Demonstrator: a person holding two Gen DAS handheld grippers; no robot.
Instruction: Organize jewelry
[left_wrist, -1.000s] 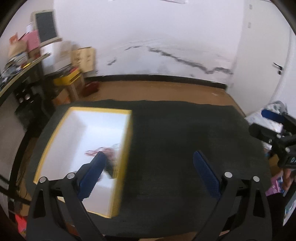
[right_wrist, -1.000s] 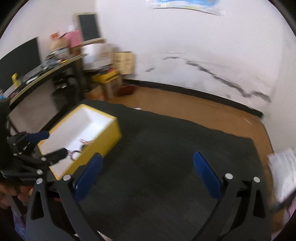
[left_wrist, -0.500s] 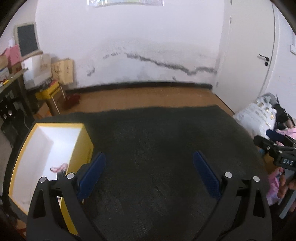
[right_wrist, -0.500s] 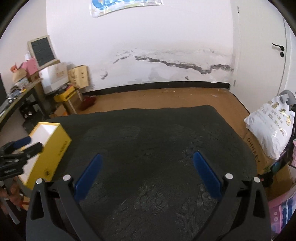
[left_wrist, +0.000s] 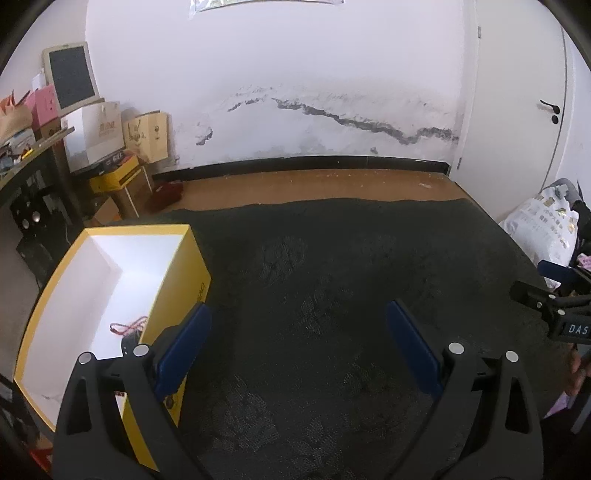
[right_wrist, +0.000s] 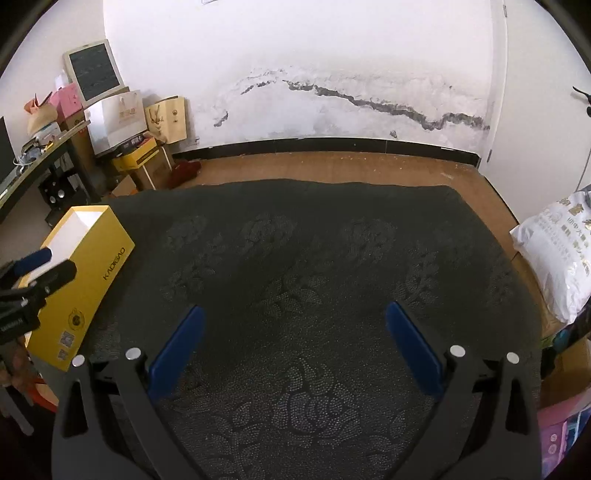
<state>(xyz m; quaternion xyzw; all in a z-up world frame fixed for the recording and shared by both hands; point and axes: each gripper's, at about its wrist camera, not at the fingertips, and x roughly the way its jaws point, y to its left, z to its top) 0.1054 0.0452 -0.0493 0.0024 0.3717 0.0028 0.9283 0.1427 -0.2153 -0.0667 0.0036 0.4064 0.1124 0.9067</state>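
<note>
Two grippers: both are in view, each with blue pads on black arms, and neither has hold of anything.
Left gripper (left_wrist: 297, 349): jaws spread wide over the dark cloth, its left pad (left_wrist: 183, 347) just in front of the yellow box's near corner; from the right wrist view its fingers (right_wrist: 37, 266) show at the far left edge, hanging beside the box.
Right gripper (right_wrist: 293, 347): jaws equally wide apart, nothing between them but patterned cloth; in the left wrist view it shows at the far right edge (left_wrist: 554, 291), with white letters "DAS" on its body, the rest cut off.
Person: part of a hand (left_wrist: 578, 369) shows below that gripper.
Cloth (right_wrist: 317, 258): dark, with a woven flower pattern, covering the table.
Yellow box (left_wrist: 192, 258): open-topped, white inside, standing on the left side of the cloth; its long side reads "KAOKSAO" or similar, the letters too small to be sure of, above a round emblem and two small square codes.
Jewelry (left_wrist: 127, 326): a red cord piece lies on the box's white floor near the right wall, with a dark item just beside it, partly hidden by the left pad.
White bag (right_wrist: 557, 258): printed with gold characters, unreadable, at the right beyond the cloth.
Paper bags (left_wrist: 99, 131): faint printed marks, against the back wall at left.
</note>
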